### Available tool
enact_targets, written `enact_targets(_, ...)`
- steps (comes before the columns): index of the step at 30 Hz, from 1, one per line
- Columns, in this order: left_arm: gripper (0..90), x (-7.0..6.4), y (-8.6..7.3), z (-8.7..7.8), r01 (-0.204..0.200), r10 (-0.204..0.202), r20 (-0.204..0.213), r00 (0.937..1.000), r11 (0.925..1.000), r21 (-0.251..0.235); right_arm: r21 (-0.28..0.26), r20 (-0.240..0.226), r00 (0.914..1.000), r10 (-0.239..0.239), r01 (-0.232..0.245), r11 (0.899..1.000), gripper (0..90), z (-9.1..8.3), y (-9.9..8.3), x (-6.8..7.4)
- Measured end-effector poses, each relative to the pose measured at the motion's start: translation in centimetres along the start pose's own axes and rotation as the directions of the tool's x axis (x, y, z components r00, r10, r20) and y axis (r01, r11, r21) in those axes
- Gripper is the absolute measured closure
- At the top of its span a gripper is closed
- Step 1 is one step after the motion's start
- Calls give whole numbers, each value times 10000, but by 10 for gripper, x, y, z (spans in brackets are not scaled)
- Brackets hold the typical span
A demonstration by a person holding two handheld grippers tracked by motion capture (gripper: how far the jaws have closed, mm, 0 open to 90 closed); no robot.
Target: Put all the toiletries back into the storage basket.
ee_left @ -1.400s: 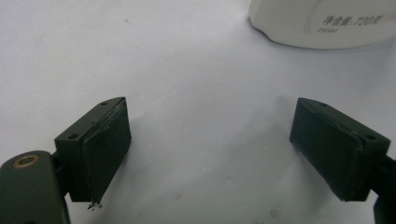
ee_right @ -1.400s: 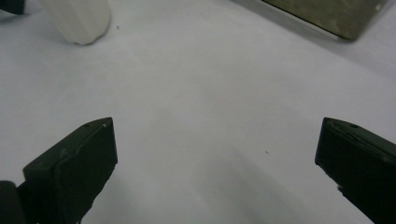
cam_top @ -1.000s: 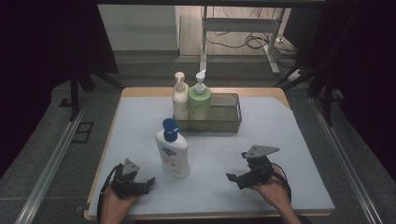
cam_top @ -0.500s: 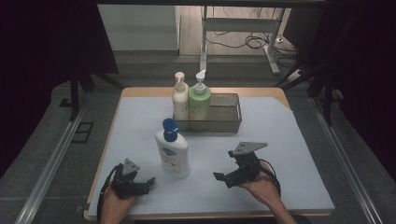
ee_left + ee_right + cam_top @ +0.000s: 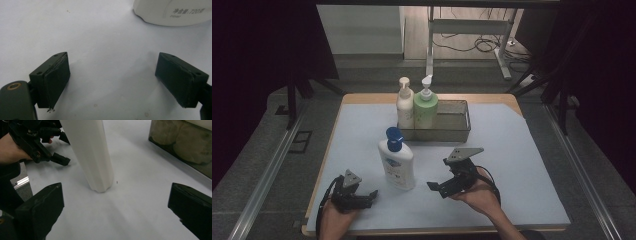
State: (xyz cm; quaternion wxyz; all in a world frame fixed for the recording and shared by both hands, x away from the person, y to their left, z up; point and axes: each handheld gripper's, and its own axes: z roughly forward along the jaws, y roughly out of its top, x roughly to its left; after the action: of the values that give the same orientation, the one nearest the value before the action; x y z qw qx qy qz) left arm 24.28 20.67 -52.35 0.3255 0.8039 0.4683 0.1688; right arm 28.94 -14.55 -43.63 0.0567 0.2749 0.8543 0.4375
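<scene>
Lotion bottle (image 5: 396, 163): the white bottle just ahead of your right jaws looks like smooth, slightly glossy plastic; its blue cap is plastic too.
Counter (image 5: 512, 150): under both pairs of your jaws you have a pale, matt sheet, smooth with a few specks; bare wood shows at the far edge.
Left gripper (image 5: 113, 80): your jaws are matt black, their pads scuffed and fraying at one corner.
Right gripper (image 5: 115, 212): matt black jaws, plain faces.
Basket (image 5: 462, 125): beyond your right jaws, dull grey metal.
</scene>
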Motion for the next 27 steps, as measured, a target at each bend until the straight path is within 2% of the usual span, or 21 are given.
enact_targets(3, 123, 0, 0, 0, 0, 0, 1, 10000, 10000, 0, -162, -43, 10000, -27, 26, 9999, 53, 3, 7, 3)
enact_targets(8, 123, 0, 0, 0, 0, -1, 6, 10000, 10000, 4, -188, 290, 9974, -664, 670, 9976, 75, 10, 18, 12)
enact_targets(10, 123, 0, 0, 0, -1, 1, 7, 10000, 10000, 3, -218, 333, 9964, -775, 783, 9967, 79, 12, 21, 14)
enact_targets(22, 123, 0, 0, 0, 1, -1, 10, 10000, 10000, 15, -577, 323, 9935, -1090, 1107, 9922, 138, 31, 44, 28)
enact_targets(27, 123, 0, 0, 0, -4, 4, 9, 10000, 10000, 14, -653, 228, 9943, -1045, 1058, 9922, 160, 39, 54, 33)
